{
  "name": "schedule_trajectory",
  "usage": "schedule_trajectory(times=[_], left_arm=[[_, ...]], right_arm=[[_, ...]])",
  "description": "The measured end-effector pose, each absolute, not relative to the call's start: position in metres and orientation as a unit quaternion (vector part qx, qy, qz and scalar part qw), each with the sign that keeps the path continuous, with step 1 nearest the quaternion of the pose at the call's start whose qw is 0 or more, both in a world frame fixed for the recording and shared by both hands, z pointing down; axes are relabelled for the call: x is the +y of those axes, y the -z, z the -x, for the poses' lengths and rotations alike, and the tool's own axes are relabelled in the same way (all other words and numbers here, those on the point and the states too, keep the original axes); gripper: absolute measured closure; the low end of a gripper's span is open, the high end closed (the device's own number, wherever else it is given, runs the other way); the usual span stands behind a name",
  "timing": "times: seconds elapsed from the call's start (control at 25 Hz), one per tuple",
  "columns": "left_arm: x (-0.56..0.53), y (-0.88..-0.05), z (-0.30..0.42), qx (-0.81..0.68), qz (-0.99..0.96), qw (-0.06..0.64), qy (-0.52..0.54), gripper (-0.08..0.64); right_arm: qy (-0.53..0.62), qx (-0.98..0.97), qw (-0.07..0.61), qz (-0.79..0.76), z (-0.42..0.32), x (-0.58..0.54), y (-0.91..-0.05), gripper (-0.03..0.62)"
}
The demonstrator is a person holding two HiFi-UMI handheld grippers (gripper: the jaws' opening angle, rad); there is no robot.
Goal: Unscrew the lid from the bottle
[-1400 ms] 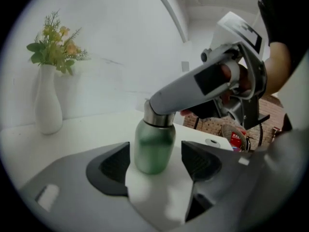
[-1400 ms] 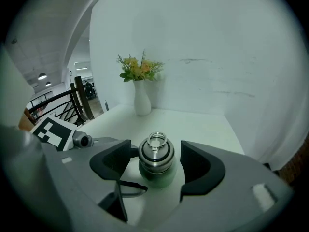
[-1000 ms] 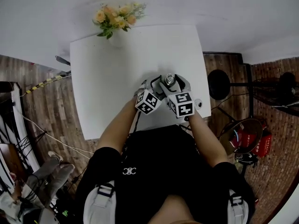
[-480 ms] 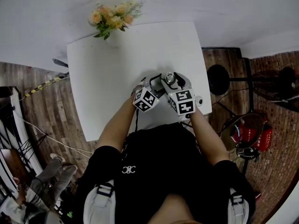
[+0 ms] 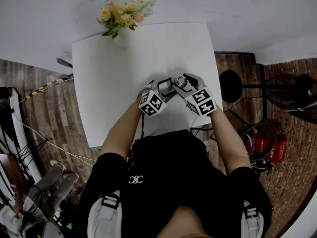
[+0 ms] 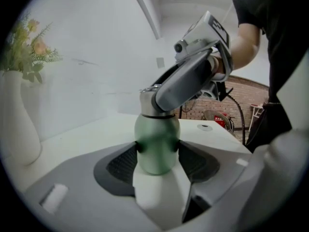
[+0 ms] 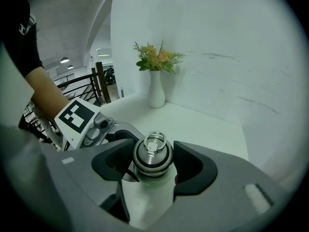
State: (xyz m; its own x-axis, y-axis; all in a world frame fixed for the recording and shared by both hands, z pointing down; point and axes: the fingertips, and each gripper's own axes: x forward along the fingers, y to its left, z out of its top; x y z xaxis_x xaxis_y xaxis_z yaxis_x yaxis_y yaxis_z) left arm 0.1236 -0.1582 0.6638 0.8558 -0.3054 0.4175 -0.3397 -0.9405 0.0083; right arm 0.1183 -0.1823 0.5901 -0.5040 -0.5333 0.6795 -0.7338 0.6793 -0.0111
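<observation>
A pale green bottle (image 6: 155, 144) with a steel screw lid (image 7: 152, 157) stands on the white table (image 5: 114, 73) close to its near edge. My left gripper (image 6: 158, 148) comes at it from the side. Its jaws are closing, and both ribbed pads touch the bottle's rounded body. My right gripper (image 7: 153, 161) comes from above and behind, with its pads shut against the sides of the lid (image 5: 180, 82). A ring on the lid's top shows between the pads. In the head view the left gripper (image 5: 166, 87) and the right gripper (image 5: 182, 81) meet at the bottle.
A white vase of orange flowers (image 5: 123, 19) stands at the table's far left edge by the wall. A small round disc (image 6: 204, 126) lies on the table beyond the bottle. Wooden floor, a black stand (image 5: 232, 88) and red items lie to the right.
The right gripper's marker cube has swung to the right and turned about the lid. The left gripper has shifted slightly left and up while staying at the bottle.
</observation>
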Motion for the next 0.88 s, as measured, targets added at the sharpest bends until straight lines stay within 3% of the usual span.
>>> schedule_trajectory(times=[0.12, 0.44, 0.88], left_arm=[[-0.159, -0.664, -0.123, -0.17, -0.962, 0.041, -0.211, 0.245], [-0.164, -0.668, -0.142, -0.183, -0.96, 0.051, -0.205, 0.178], [-0.164, -0.666, -0.142, -0.164, -0.962, 0.05, -0.211, 0.179]], right_arm=[[-0.151, -0.86, 0.347, -0.342, -0.118, -0.183, -0.592, 0.327], [-0.164, -0.852, 0.347, -0.355, -0.119, -0.182, -0.592, 0.327], [-0.136, -0.872, 0.355, -0.307, -0.117, -0.18, -0.59, 0.327]])
